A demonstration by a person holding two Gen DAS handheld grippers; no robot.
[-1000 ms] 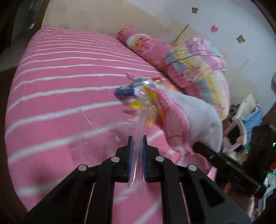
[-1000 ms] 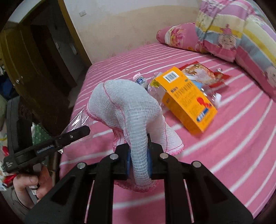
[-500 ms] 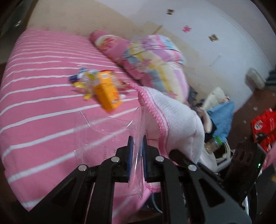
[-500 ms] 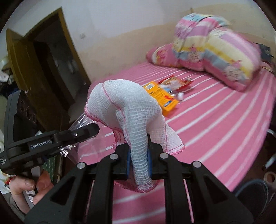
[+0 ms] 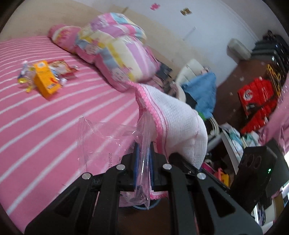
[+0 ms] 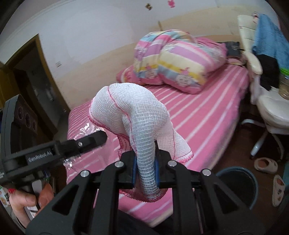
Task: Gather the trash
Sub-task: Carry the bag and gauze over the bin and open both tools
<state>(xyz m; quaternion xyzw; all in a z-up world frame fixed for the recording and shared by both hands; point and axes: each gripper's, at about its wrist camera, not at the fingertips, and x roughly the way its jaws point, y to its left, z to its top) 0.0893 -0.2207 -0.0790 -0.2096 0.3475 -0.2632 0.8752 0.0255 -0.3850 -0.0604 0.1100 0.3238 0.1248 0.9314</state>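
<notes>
Bedroom. Bed with pink white-striped sheet takes most of the floor space. Striped pastel folded quilt and pink printed pillow sit at the head end, against the wall. Walls: white upper, beige lower band, small sticker decals high up. Dark wooden doorway off the bed's far corner. Cream padded swivel chair beside the bed's right edge, blue cloth draped on its back. Dark brown floor, beige slippers under the chair, dark round bin near the foot corner. Red printed packs stacked on the floor. Lighting soft, even.
</notes>
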